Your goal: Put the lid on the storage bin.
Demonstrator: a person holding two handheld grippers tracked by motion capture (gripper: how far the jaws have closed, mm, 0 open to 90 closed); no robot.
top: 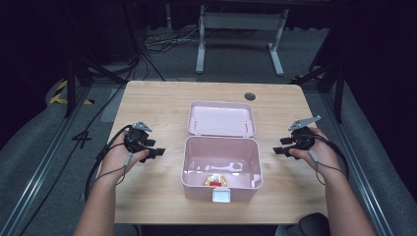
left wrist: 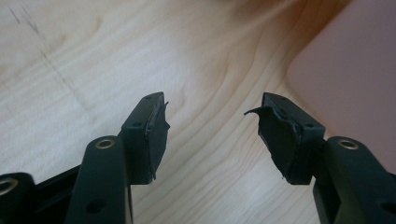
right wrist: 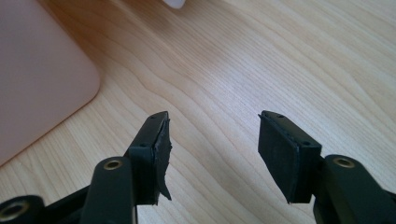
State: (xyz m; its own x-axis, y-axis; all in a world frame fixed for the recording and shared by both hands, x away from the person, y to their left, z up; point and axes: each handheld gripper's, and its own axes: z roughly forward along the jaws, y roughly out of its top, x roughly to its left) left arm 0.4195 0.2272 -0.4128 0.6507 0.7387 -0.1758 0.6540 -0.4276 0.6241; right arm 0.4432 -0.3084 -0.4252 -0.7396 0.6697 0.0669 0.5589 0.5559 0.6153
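A pink box (top: 221, 162) stands in the middle of the wooden table (top: 162, 101), its lid (top: 221, 119) swung back flat behind it. Inside, near the front wall, lies a small red, yellow and white object (top: 216, 180). My left gripper (top: 158, 152) rests to the left of the box, jaws open with bare wood between them (left wrist: 212, 130); the box's pink side (left wrist: 355, 79) shows at the right of the left gripper view. My right gripper (top: 279, 149) sits to the right of the box, also open and empty (right wrist: 212, 144), with the pink box wall (right wrist: 37, 79) at the left of its view.
A white latch tab (top: 221, 196) sticks out at the box's front. A dark round hole (top: 250, 96) sits near the table's far edge. Beyond the table stand a white desk frame (top: 241, 34) and cables on the floor.
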